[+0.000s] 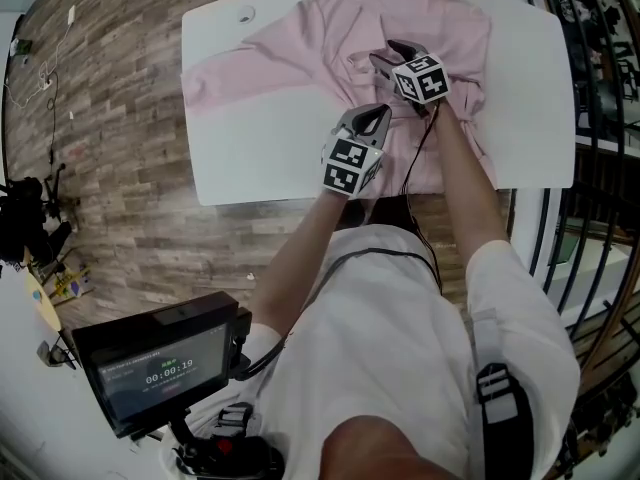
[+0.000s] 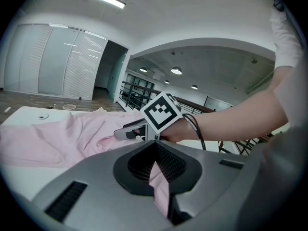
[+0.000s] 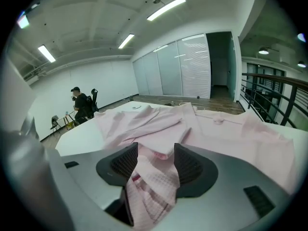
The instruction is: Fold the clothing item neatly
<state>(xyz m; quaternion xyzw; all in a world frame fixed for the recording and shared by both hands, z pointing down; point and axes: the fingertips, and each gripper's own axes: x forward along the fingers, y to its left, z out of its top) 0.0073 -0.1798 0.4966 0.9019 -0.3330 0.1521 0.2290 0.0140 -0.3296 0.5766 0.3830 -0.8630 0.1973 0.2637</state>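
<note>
L gripper [image 1: 378, 114] jaws tight on pink shirt [image 1: 320, 38]; R gripper [image 1: 390, 55] jaws apart, w/ shirt prob. loose between.

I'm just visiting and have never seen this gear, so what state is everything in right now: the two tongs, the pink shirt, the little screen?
left tongs: shut, pinching a fold of the pink shirt.
right tongs: open wide, shirt cloth between the jaws, not pinched.
pink shirt: spread on the white table, rumpled in the middle, not yet neatly folded.
screen: lit, showing a timer.
</note>
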